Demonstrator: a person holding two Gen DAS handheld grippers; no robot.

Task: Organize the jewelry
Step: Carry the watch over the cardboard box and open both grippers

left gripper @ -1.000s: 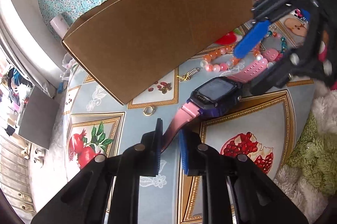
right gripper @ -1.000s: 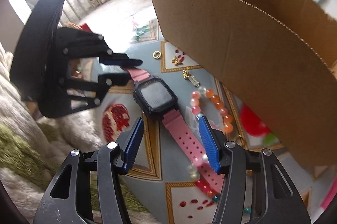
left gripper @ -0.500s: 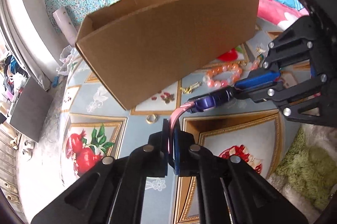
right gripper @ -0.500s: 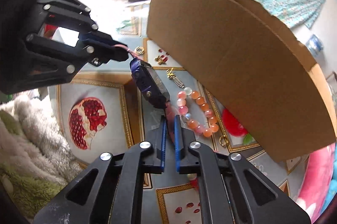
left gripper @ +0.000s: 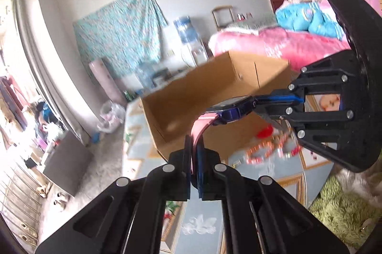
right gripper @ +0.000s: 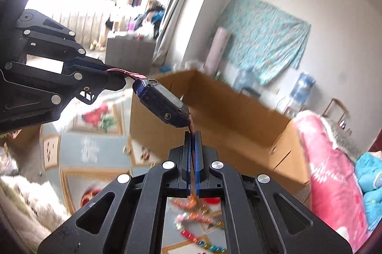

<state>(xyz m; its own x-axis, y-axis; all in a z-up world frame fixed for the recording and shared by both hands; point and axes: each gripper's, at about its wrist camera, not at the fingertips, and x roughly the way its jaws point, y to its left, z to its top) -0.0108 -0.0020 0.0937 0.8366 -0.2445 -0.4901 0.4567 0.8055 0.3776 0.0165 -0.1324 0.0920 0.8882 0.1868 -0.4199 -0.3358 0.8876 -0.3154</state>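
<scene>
A watch (left gripper: pixel 232 110) with a dark blue body and pink straps hangs in the air between my two grippers, in front of the open cardboard box (left gripper: pixel 214 91). My left gripper (left gripper: pixel 194 148) is shut on one pink strap. From the right, my right gripper (left gripper: pixel 259 101) holds the other end. In the right wrist view the watch (right gripper: pixel 160 103) tilts above the box (right gripper: pixel 226 115). There my right gripper (right gripper: pixel 193 137) is shut on the strap under it, and my left gripper (right gripper: pixel 117 79) holds the far strap. An orange bead bracelet (left gripper: pixel 262 151) lies blurred on the mat below.
More beads and small jewelry (right gripper: pixel 191 213) lie on the printed mat (left gripper: pixel 200 225) near the box. A green shaggy rug (left gripper: pixel 343 206) borders the mat on the right. A bed with pink covers (left gripper: pixel 274 43) stands behind the box, and a grey cabinet (left gripper: pixel 66 163) at the left.
Right gripper closed on the pink strap, left gripper tightened on the other. Both have lifted the watch off the mat up to the box's rim, and the views tilted upward.
</scene>
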